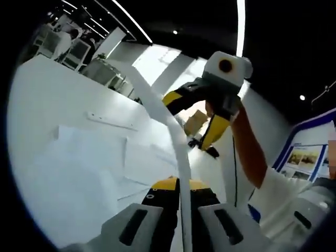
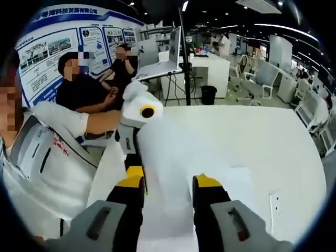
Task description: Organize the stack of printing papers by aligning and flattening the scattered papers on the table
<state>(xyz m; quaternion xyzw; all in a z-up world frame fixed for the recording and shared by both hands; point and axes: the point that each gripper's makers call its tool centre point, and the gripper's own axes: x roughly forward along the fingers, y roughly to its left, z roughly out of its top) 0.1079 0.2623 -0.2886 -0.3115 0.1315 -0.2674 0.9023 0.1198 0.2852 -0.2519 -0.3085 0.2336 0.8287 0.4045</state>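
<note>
White table (image 1: 63, 105) holds loose papers (image 1: 100, 152); both grippers pinch lifted sheets (image 1: 176, 142).

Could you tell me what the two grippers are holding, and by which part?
A white paper sheaf, lifted edge-on: left gripper pinches one edge, right gripper the opposite edge.

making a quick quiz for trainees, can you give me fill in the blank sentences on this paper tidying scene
1. Both grippers hold up a sheet of paper whose colour is ____.
2. More sheets lie scattered on the ____.
3. In the left gripper view, the left gripper has the sheet's edge running ____ its two jaws.
4. The tips of the right gripper are coloured ____.

Missing words: white; table; between; yellow
</note>
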